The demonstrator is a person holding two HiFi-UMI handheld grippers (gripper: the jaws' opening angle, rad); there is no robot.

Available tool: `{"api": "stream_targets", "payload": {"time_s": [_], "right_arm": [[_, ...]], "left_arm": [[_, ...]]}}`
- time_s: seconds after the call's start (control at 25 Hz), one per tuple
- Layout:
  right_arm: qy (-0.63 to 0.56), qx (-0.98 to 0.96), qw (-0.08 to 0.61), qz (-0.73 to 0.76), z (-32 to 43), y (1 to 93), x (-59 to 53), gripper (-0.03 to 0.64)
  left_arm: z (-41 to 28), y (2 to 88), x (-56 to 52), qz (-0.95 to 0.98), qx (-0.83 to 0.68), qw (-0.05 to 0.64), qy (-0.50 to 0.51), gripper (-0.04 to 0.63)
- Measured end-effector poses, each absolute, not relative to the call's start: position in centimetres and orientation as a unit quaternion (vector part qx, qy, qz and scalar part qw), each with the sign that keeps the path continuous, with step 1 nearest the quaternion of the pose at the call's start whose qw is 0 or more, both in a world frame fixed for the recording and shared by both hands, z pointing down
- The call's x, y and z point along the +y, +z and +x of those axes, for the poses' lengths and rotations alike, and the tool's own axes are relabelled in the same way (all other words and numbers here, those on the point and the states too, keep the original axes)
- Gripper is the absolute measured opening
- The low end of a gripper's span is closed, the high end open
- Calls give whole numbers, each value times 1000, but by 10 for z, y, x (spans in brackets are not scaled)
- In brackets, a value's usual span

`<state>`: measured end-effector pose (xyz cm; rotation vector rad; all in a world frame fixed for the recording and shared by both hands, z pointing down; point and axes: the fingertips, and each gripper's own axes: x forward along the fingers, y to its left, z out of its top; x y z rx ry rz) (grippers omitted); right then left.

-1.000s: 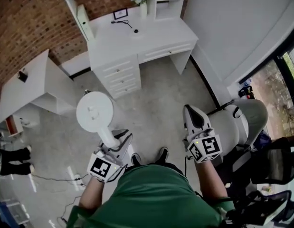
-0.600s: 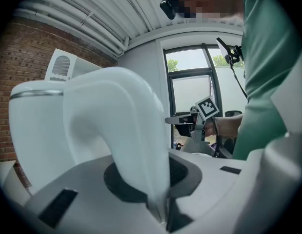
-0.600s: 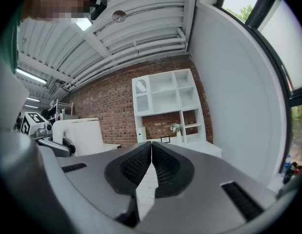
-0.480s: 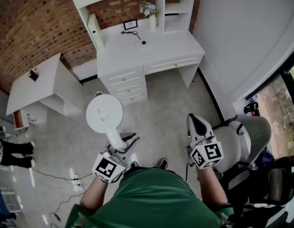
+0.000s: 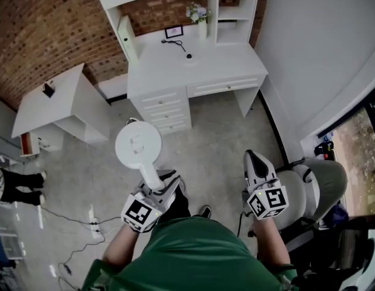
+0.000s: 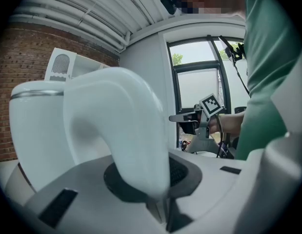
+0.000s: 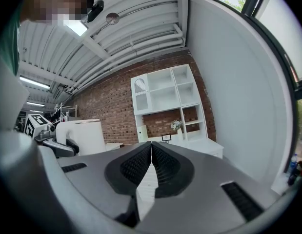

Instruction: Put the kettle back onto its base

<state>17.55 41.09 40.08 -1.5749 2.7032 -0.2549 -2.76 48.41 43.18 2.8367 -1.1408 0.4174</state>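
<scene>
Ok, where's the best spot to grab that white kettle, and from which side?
The handle of the kettle, from the side away from the spout. It is a narrow arch jaws can close across; the round body looks too wide. The left gripper grips it so.

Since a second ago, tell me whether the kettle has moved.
Yes. The kettle, held by the left hand-held gripper, has come closer to the white desk.

Even daylight fills the room, brightest through the window in the left gripper view, where the near kettle handle is soft and out of focus. Both gripper views bend strongly, with black corners. A ceiling lamp glares white.
</scene>
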Motion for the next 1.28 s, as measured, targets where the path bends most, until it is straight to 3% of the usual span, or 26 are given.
{"api": "stream_targets", "payload": {"time_s": [0.44, 1.28], "right_arm": [[-91, 847, -7, -523, 168, 406, 335, 21], [-116, 829, -37, -545, 79, 415, 168, 21]], "left_arm": [[-56, 436, 374, 920, -371, 28, 125, 72], [-153, 452, 181, 926, -350, 30, 135, 72]]}}
